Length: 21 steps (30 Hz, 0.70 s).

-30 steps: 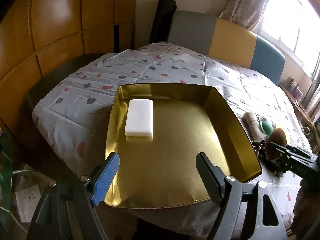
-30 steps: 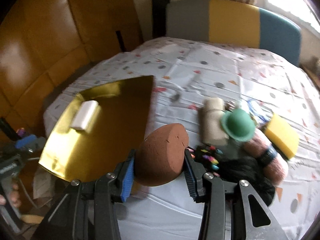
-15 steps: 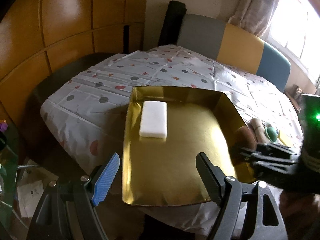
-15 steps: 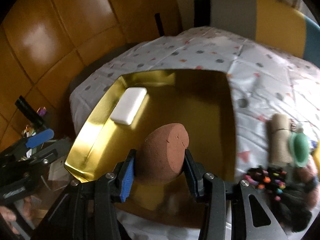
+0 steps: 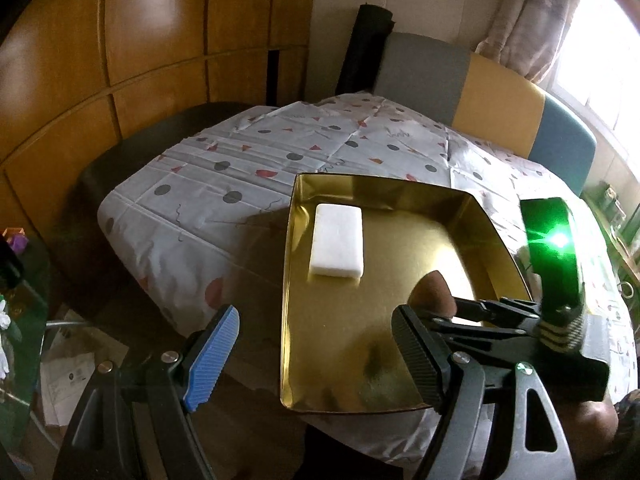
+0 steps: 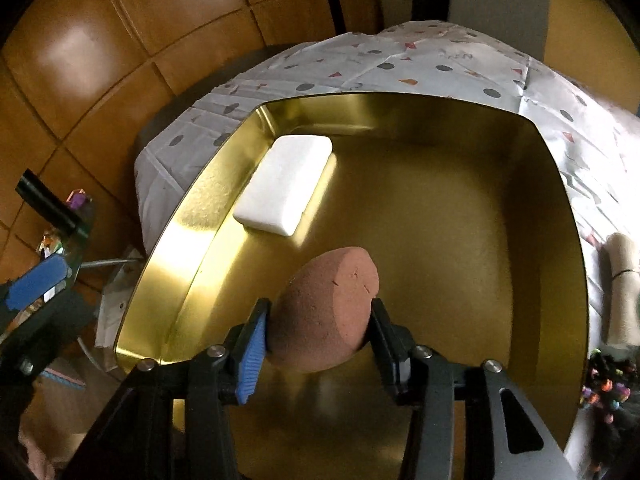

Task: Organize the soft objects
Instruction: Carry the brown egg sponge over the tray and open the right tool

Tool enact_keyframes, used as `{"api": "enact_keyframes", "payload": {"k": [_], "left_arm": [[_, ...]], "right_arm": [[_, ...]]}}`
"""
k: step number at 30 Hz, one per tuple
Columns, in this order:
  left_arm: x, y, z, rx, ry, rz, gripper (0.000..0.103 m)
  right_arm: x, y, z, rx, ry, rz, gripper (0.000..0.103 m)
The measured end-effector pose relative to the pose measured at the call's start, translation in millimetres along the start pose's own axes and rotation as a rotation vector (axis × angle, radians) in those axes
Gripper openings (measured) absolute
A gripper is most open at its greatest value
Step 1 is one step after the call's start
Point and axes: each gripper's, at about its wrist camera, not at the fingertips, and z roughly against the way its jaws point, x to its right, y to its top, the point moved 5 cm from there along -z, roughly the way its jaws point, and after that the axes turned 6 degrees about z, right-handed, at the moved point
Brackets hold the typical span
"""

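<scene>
Curved orange-brown wood panelling [image 5: 132, 60] with dark seams covers the wall on the left. A table under a pale cloth [image 5: 224, 184] printed with grey dots and red triangles fills the middle. Behind it stands a bench back [image 5: 484, 96] in grey, yellow and blue blocks, with a dark roll [image 5: 364, 48] leaning at its end. Beige curtains [image 5: 532, 20] frame a bright window [image 5: 600, 52] at the right. Papers [image 5: 68, 372] lie on the floor.

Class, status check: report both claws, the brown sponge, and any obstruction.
Right claw opening, brown sponge between its fingers over gold tray. Left claw open, empty. White sponge clear.
</scene>
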Motion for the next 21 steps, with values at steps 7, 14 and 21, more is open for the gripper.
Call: {"api": "enact_keyframes", "payload": {"k": [7,14,21], "left_arm": [[-2,0,-1,-0.006,0.002,0.005,0.08],[-1,-3,0,-0.009,-0.003,0.003,0.08],[0,-5,0,-0.015,-0.019,0.008,0.08]], "right_arm": [[-5,3,0,0.017,0.002,-0.004,0.061],[0,6,16,0.068,-0.009,-0.019,0.071],[16,3,44,0.137,-0.051,-0.067,0.078]]}}
